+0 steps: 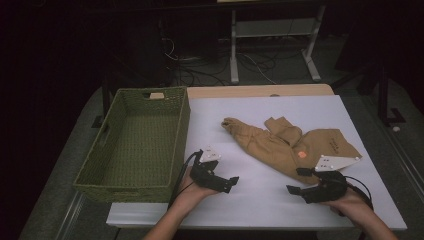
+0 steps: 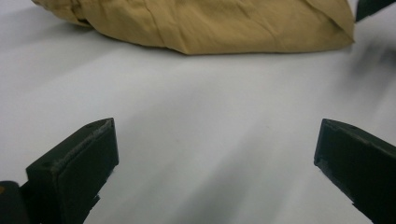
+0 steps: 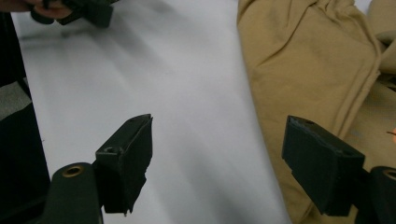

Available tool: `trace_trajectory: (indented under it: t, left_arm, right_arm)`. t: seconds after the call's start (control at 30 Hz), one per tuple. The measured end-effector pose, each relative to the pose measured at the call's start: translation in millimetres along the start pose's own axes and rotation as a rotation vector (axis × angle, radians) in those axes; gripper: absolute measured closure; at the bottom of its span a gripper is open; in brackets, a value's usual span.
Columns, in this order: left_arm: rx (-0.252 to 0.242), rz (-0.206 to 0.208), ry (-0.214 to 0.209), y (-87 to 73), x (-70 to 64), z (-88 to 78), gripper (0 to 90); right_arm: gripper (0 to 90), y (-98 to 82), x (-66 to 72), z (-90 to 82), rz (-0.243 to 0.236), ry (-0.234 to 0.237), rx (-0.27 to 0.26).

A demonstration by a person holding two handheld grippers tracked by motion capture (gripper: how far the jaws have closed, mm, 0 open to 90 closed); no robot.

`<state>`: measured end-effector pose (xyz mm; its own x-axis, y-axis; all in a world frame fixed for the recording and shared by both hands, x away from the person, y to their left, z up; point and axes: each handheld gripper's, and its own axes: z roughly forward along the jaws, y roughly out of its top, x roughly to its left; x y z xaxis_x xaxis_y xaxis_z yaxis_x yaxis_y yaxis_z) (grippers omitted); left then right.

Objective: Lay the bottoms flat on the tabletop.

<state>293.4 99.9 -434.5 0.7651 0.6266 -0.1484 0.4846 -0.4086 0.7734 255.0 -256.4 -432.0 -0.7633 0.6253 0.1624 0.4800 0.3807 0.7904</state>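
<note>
The left gripper [image 1: 235,181] hovers low over the white counter [image 1: 250,200] with its jaws spread wide and nothing between them; in the left gripper view only bare counter lies between the two black pads [image 2: 79,168], and the tan garment [image 2: 210,23] sits farther on, well clear of them. The right gripper [image 1: 292,190] is at the near right, its jaws also wide apart and holding nothing; in the right gripper view one pad is over bare counter and the other over the garment's near edge, though contact cannot be told. The crumpled garment [image 1: 295,142] lies on the right half of the counter, a small orange mark [image 1: 301,154] on it. A green woven basket [image 1: 100,175] stands at the left edge, just beside the left gripper. Beyond the counter, cables [image 1: 200,65] and a white table frame [image 1: 272,35] stand on the dark floor.
</note>
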Motion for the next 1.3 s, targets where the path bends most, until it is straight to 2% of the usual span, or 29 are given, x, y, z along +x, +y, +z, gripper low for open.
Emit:
trace_trajectory:
  t: [0.23, 0.57, 0.87, 1.1, 1.23, 1.3]
  left_arm:
    - [0.007, 0.012, -0.009, -10.5, -10.4, -7.9, 0.1]
    - [0.019, 0.004, -0.019, -13.9, -9.5, -5.8, 0.1]
    - [0.019, 0.0, -0.015, -14.2, -6.5, -5.2, 0.1]
    - [0.03, 0.0, -0.021, -14.9, -5.0, -3.0, 0.2]
    - [0.034, 0.001, -0.025, -15.1, -3.9, -1.9, 0.2]
    - [0.035, 0.001, -0.025, -15.1, -3.5, -1.7, 0.2]
  right_arm:
    - [23.5, 4.7, -5.4, -4.9, 0.018, -0.024, -0.026]
    - [20.9, 22.3, -21.6, -4.1, 0.045, -0.045, -0.031]
    - [21.6, 41.5, -37.3, 13.3, 0.046, -0.056, 0.003]
    - [26.4, 57.8, -57.8, 26.9, 0.093, -0.085, 0.002]
    - [30.0, 58.8, -65.6, 31.6, 0.12, -0.095, 0.012]
    - [32.6, 55.5, -66.9, 32.4, 0.112, -0.104, 0.034]
